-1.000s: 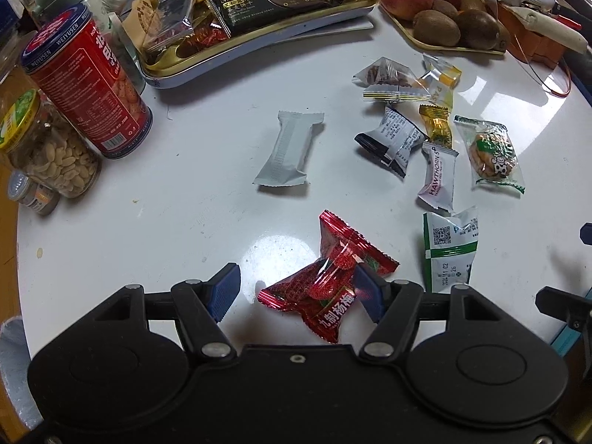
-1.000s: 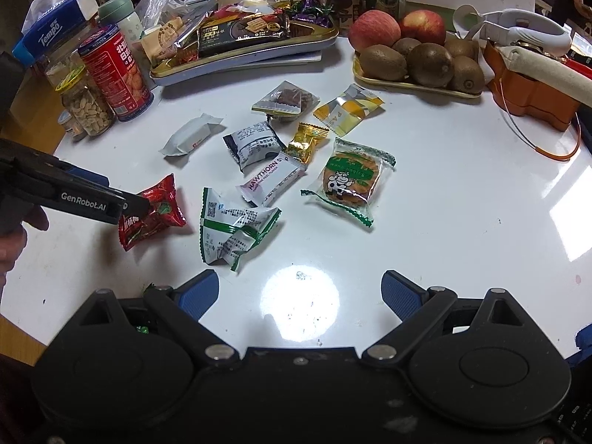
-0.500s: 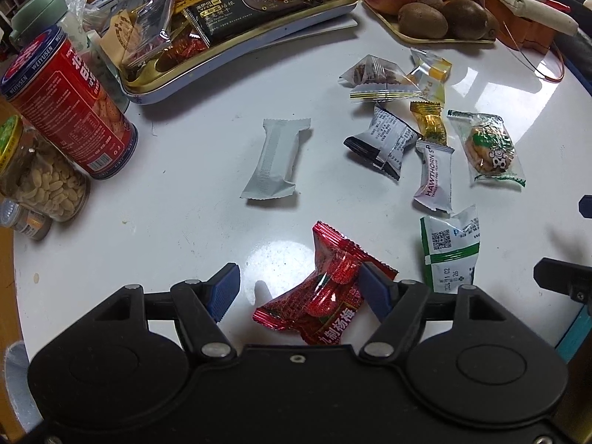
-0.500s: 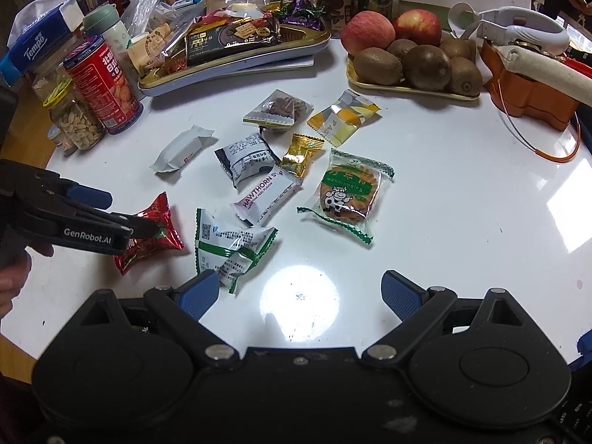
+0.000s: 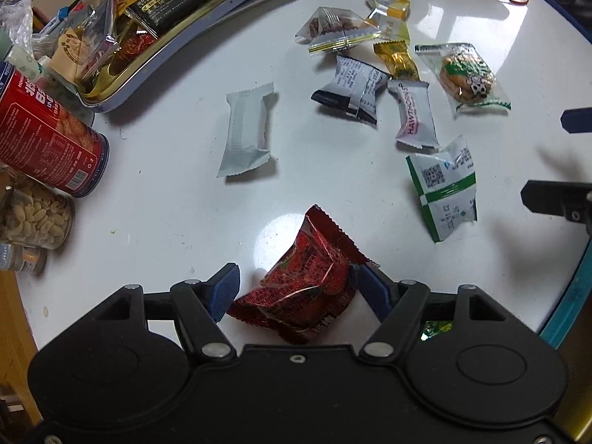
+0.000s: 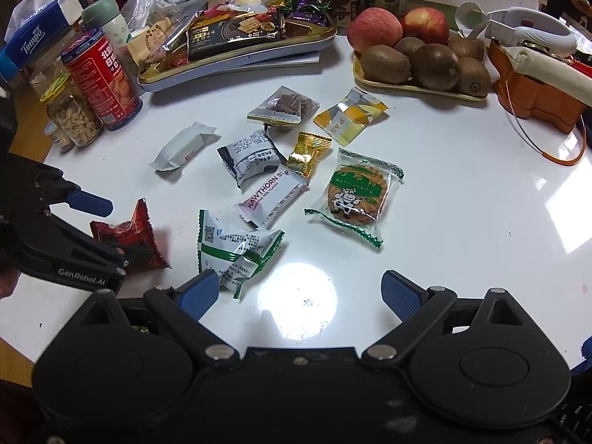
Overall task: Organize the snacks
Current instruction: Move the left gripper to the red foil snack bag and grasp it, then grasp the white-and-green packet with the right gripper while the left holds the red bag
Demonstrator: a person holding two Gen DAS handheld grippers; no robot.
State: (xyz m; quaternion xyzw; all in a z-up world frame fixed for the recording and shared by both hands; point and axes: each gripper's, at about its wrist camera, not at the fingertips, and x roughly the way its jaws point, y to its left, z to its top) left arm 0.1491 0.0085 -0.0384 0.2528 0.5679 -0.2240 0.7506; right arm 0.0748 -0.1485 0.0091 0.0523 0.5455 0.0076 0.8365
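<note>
Snacks in small wrappers lie scattered on a round white glossy table (image 6: 462, 192). A crinkled red foil snack packet (image 5: 307, 281) sits between the blue pads of the left gripper (image 5: 298, 290); the right pad touches it, the left pad stands just beside it, so the jaws are apart and not clamped. At one o'clock from it lies a green-and-white plastic packet (image 5: 442, 188), at eleven o'clock a plain white wrapped bar (image 5: 246, 129). The right gripper (image 6: 299, 292) hovers wide apart over bare table, its left pad touching the green-and-white packet. At twelve o'clock lies a pink-and-white hawthorn bar (image 6: 272, 194), farther at eleven o'clock a gold oval tin tray (image 6: 318, 35) heaped with packets.
</note>
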